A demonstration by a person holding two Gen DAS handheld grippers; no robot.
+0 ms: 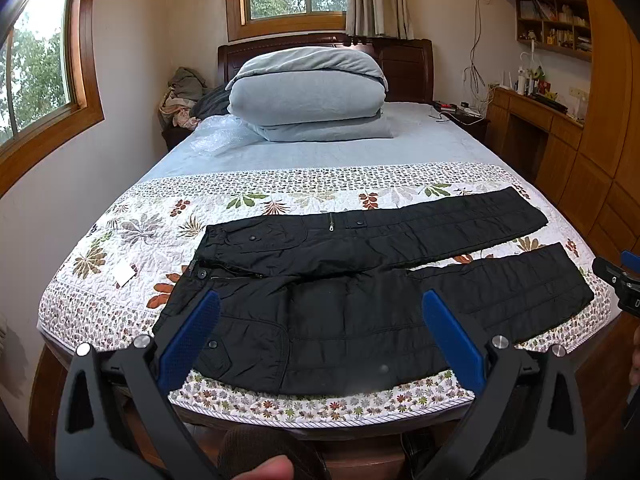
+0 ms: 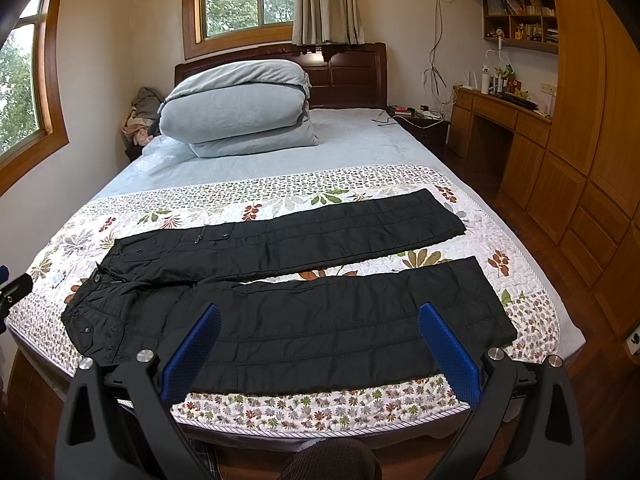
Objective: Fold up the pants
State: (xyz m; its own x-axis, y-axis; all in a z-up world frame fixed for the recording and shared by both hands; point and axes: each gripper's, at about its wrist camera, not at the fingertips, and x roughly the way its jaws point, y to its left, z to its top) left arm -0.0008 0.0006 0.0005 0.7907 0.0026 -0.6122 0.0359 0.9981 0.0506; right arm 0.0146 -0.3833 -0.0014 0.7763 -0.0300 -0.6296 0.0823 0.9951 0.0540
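Black quilted pants (image 1: 340,280) (image 2: 280,280) lie spread flat across the foot of the bed, waist to the left, both legs running right with a gap between them. My left gripper (image 1: 320,308) hovers above the near leg's hip area, open, its blue pads (image 1: 192,340) wide apart and holding nothing. In the right wrist view my right gripper (image 2: 318,318) stands open over the near leg's middle, with its blue pads (image 2: 448,348) clear of the cloth. The right gripper's tip (image 1: 618,280) also shows at the left wrist view's right edge.
A floral quilt (image 1: 120,240) (image 2: 360,400) covers the bed's foot. A folded grey duvet (image 1: 308,92) (image 2: 236,108) sits near the dark headboard. A small white tag (image 1: 124,272) lies left of the waist. Wooden cabinets and a desk (image 2: 520,120) line the right wall.
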